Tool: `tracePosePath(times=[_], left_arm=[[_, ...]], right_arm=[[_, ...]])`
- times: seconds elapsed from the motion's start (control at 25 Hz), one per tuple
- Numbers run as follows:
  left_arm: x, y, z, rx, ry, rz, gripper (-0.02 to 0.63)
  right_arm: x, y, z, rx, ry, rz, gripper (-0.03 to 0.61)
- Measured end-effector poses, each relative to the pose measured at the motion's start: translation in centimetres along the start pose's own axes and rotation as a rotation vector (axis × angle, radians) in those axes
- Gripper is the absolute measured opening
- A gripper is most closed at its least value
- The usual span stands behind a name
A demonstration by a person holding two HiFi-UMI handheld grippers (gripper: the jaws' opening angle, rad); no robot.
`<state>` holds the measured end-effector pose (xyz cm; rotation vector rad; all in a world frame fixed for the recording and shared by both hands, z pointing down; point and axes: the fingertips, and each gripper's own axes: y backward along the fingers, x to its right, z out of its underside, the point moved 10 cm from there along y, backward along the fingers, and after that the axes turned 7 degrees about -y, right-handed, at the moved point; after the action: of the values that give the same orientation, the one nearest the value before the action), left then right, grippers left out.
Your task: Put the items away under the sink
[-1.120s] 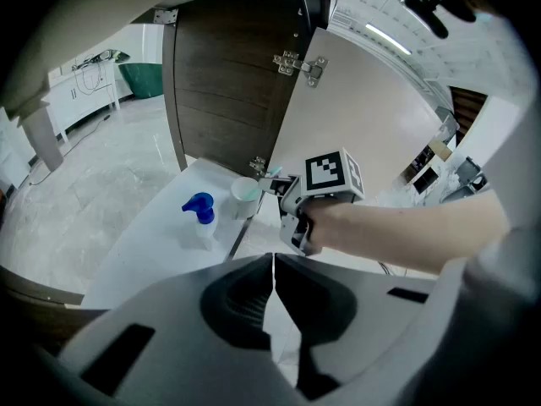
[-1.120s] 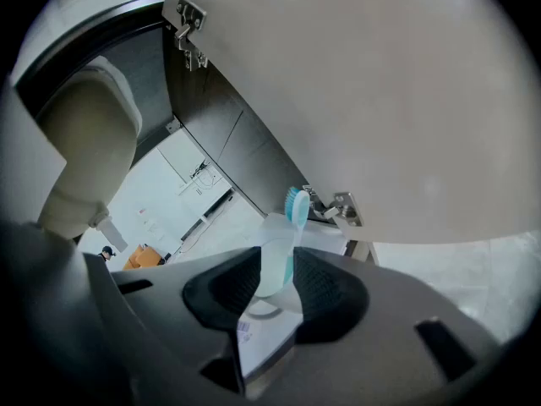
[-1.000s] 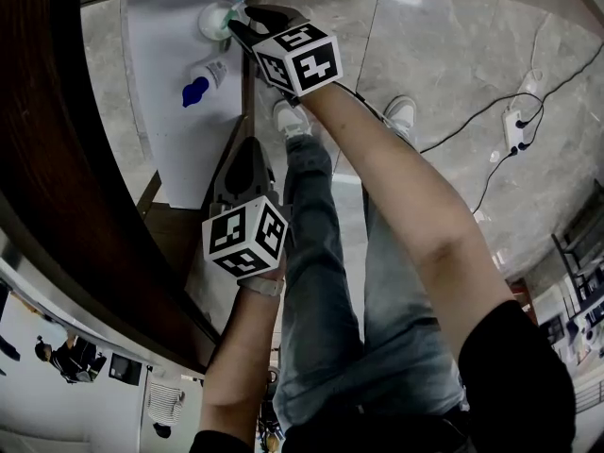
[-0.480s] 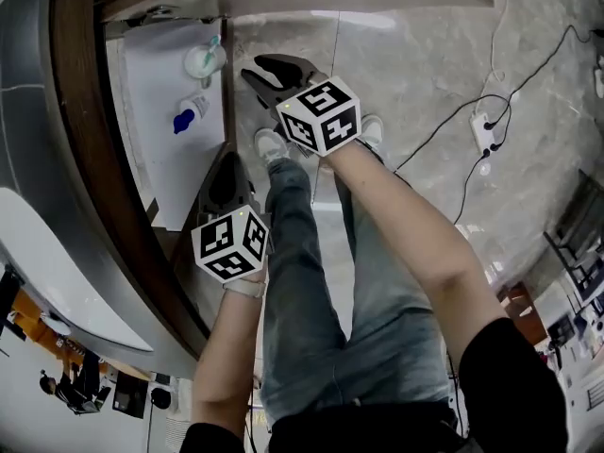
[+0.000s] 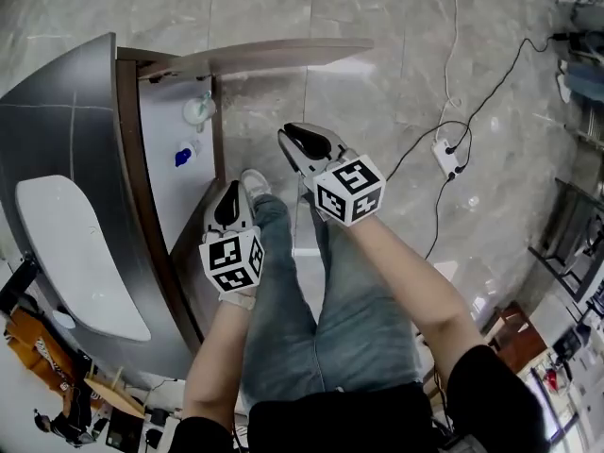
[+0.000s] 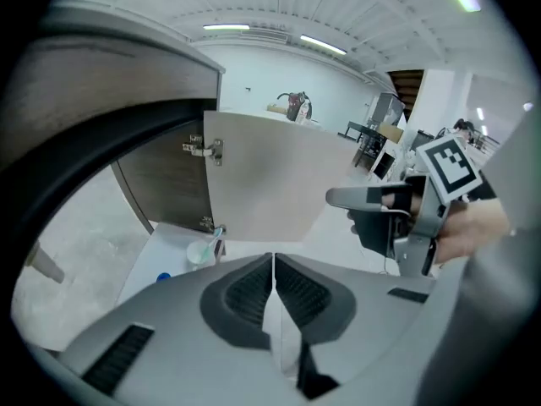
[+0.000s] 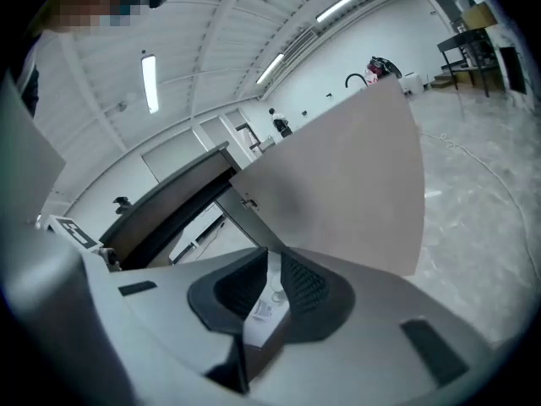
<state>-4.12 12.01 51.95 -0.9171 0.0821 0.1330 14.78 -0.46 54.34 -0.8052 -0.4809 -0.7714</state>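
A pale cup holding a toothbrush (image 5: 198, 109) and a white bottle with a blue cap (image 5: 184, 154) rest on the white floor of the open cabinet (image 5: 179, 192) under the sink. The left gripper view shows the cup (image 6: 201, 252) and the blue cap (image 6: 162, 277) beyond my jaws. My left gripper (image 5: 229, 206) (image 6: 273, 256) hangs outside the cabinet front, shut and empty. My right gripper (image 5: 300, 144) (image 7: 275, 256) is over the floor, well clear of the cup. Its jaws stand a narrow gap apart and hold nothing. It also shows in the left gripper view (image 6: 334, 200).
The cabinet door (image 5: 264, 57) (image 6: 262, 176) (image 7: 355, 167) stands swung wide open. The dark counter with a white basin (image 5: 75, 253) curves along the left. A power strip (image 5: 442, 154) with cables lies on the marble floor to the right. The person's legs are below the grippers.
The head camera has risen and pulled back. My right gripper has left the cup in the cabinet and drawn away to the right. The left gripper has backed off too.
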Motion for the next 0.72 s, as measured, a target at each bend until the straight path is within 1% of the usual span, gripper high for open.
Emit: tracePosePath(times=[0.16,0.24,0.4,0.52,0.72], left_arm=[[1.4,1.9,-1.8,0.038,0.017,0.032,0.026],[2.0,3.3,-2.7,0.057,0.011,0.046,0.026],[3.3,6.3,-5.1,0.1,-0.026,0.062,0.026],[4.3,9.2,-7.5,0.139,-0.061,0.088,0.026],[5.0,13.7,-13.1,0.244,-0.119,0.12,0.026]], right_arm=[[-2.0,4.6,-2.3,0.025,0.004,0.002,0.063],[-3.4,6.7,-3.4,0.034,0.017,-0.001,0.063],[-6.5,10.6,-6.1,0.047,0.093,-0.014,0.063],[-8.9,13.8,-8.3,0.077,0.15,-0.015,0.063],[-12.3,18.1,-13.1,0.158,0.196,-0.023,0.063]])
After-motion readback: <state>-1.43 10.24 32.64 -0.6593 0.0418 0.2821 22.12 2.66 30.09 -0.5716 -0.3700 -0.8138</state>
